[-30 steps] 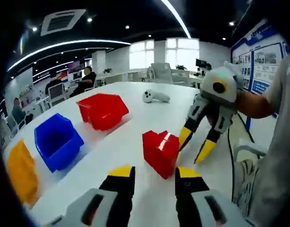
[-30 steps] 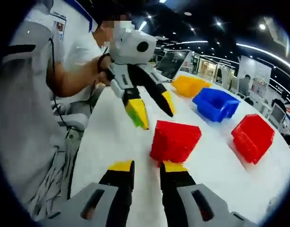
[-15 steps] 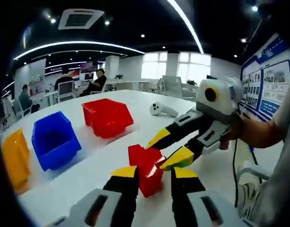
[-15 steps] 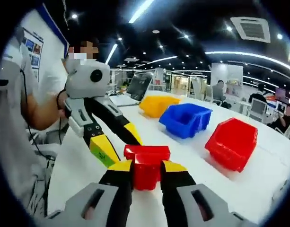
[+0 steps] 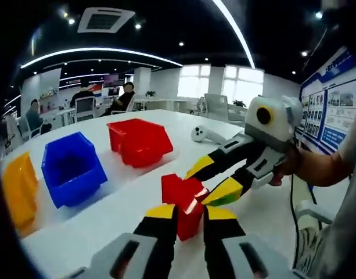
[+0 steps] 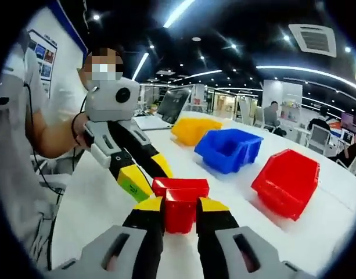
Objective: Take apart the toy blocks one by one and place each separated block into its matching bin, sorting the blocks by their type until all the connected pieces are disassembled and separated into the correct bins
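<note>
A cluster of joined red blocks (image 5: 180, 189) (image 6: 179, 189) is pinched from two sides. In the left gripper view my left gripper (image 5: 191, 213) is shut on its near lower block. My right gripper (image 5: 210, 181) reaches in from the right, shut on the far side. In the right gripper view my right gripper (image 6: 180, 204) clamps the lower red block, and the left gripper (image 6: 148, 177) comes in from the left against the upper block. Whether the cluster touches the white table (image 5: 108, 215) I cannot tell.
A red bin (image 5: 140, 140) (image 6: 288, 177), a blue bin (image 5: 70, 168) (image 6: 227, 148) and a yellow bin (image 5: 15, 189) (image 6: 192, 129) stand in a row. A white controller (image 5: 205, 135) lies farther back. A person's arm (image 5: 317, 171) holds the right gripper.
One second ago both grippers were open and apart from the red cluster on the table. Both have since come in and shut on it; the left jaws tightened in the last half second.
</note>
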